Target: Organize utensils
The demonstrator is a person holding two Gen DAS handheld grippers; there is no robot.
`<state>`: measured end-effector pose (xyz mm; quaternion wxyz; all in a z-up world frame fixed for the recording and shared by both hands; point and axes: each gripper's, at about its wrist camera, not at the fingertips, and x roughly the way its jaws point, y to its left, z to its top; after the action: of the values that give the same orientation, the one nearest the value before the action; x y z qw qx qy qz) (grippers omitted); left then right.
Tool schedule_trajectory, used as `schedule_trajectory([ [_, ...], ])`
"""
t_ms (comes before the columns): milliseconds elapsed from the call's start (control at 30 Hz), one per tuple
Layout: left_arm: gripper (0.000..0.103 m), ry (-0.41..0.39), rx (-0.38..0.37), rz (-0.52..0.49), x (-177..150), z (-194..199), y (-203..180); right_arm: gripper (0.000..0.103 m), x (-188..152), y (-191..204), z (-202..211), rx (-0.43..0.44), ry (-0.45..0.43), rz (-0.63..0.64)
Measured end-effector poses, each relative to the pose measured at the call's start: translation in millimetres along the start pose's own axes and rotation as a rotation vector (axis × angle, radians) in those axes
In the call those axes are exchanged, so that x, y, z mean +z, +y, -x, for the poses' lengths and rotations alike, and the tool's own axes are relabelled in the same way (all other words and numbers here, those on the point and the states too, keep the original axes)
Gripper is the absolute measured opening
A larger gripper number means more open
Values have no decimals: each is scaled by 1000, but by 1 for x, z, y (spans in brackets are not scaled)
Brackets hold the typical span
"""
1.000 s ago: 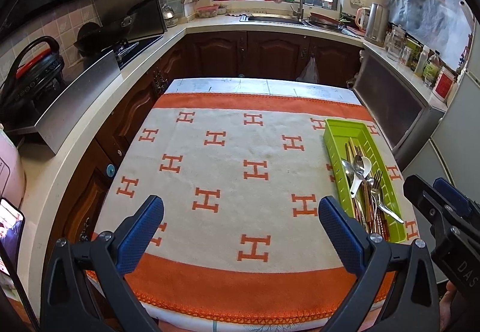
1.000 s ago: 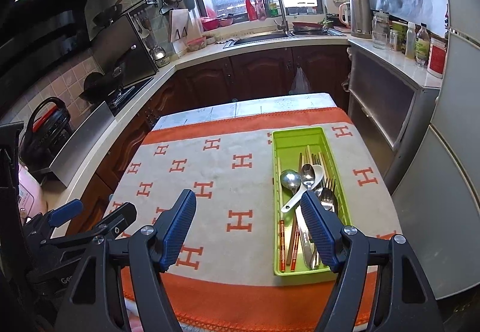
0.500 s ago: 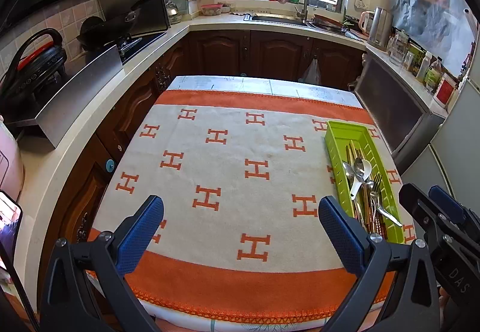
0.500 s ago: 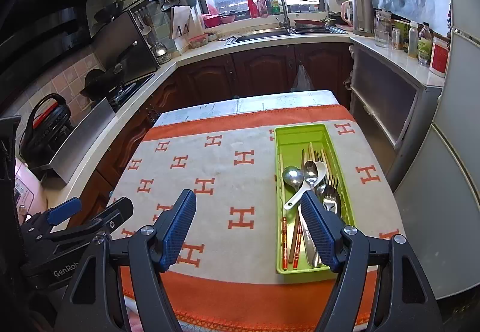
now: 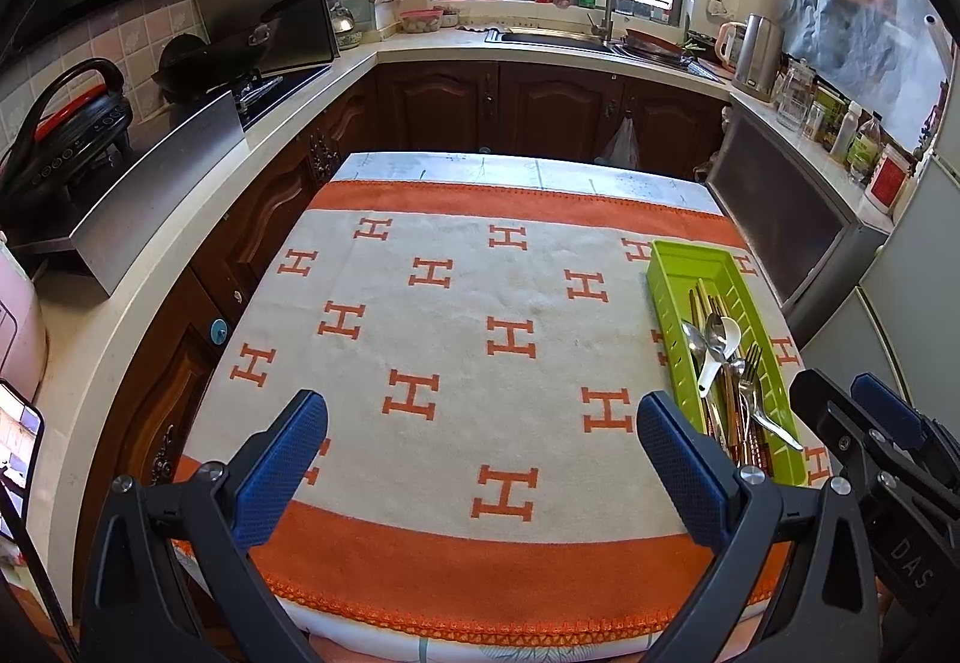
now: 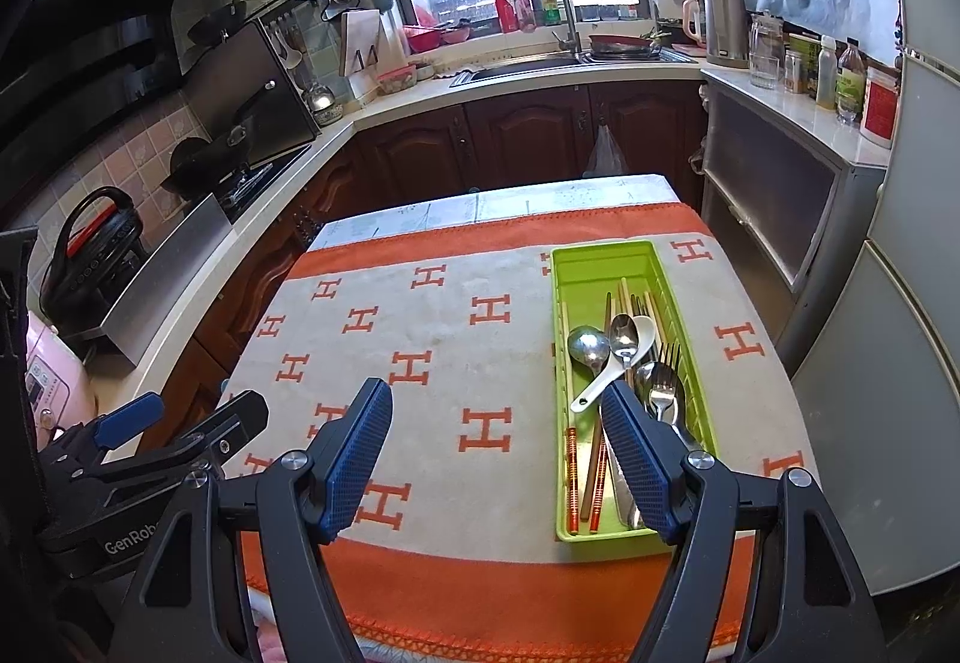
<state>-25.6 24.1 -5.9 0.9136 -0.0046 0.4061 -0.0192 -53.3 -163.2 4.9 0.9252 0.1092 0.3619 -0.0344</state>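
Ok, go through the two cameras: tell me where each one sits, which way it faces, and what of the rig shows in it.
Left wrist: rides the left gripper, angled down over the orange-and-white tablecloth toward the sink window; its own open blue-padded fingers show, plus the right gripper at the right edge.
Right wrist: rides the right gripper, angled down the same way, green utensil tray just ahead; its open fingers show, the left gripper at lower left.
Shared: tablecloth, tray with spoons, forks and chopsticks, counters, window.
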Motion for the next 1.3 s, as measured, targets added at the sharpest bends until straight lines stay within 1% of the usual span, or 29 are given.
schedule_trajectory([
  [1300,102,3,1,-4,-2,0,-1,74,-3,1,0,-2,0,-3],
])
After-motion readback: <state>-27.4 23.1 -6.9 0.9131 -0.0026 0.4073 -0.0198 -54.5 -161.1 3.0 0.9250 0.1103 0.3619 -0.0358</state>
